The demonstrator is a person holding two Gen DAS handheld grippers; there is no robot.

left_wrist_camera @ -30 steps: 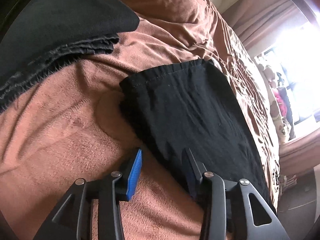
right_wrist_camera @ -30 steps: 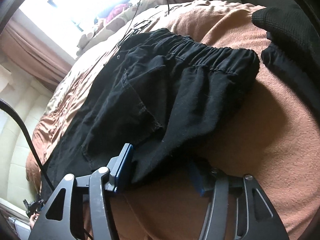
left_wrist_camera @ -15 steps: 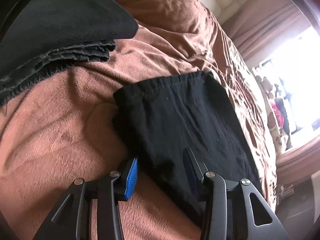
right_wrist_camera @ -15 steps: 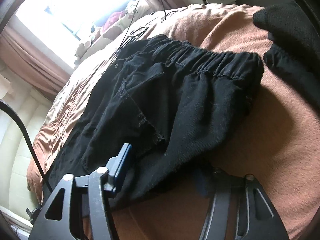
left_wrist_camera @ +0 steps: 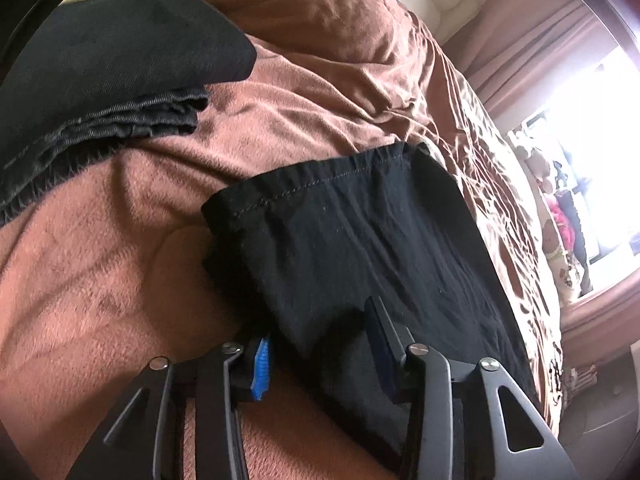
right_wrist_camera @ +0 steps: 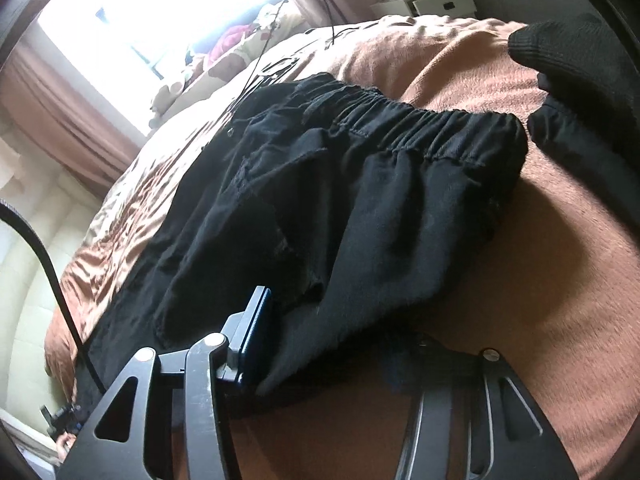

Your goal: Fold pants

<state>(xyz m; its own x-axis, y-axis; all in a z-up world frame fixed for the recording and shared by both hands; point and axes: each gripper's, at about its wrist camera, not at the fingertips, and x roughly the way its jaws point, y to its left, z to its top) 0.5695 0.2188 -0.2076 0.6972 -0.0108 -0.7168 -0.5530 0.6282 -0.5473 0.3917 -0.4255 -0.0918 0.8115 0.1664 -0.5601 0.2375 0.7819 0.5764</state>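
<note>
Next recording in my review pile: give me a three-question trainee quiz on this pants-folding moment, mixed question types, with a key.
1. True or false: the black pants with the gathered elastic waistband lie on a brown fleece blanket.
2. In the left wrist view, the folded stack of dark clothes sits: A) upper left of the pants, B) on top of them, C) between the jaws.
3. Fill in: the fabric lying between the jaws of both the left gripper and the right gripper belongs to the ____.

Key: 1 true; 2 A; 3 pants. The left jaws have just been closing on that fabric.
</note>
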